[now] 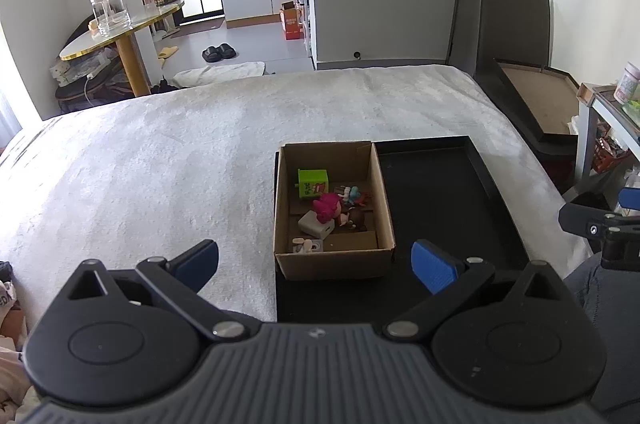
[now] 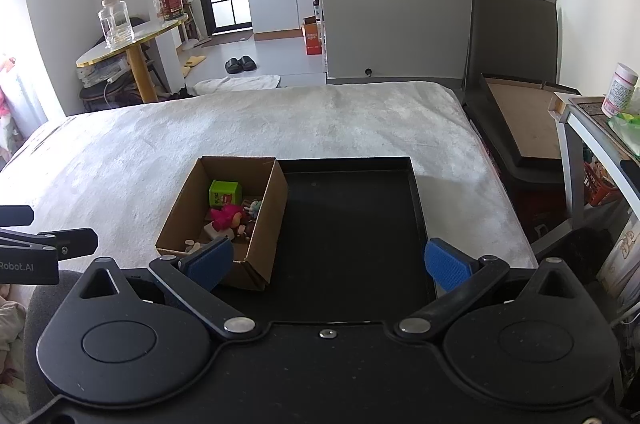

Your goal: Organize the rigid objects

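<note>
An open cardboard box sits in the left part of a black tray on the white bed. In the box lie a green cube, a pink-haired doll, a white block and several small figures. My left gripper is open and empty, just in front of the box. My right gripper is open and empty over the tray's near edge, with the box by its left finger. The green cube and pink doll show there too.
The white blanket covers the bed. A round gold-edged table with a glass jar stands at the far left. A dark frame leans at the right, beside a shelf with a jar. The right gripper shows at the left wrist view's right edge.
</note>
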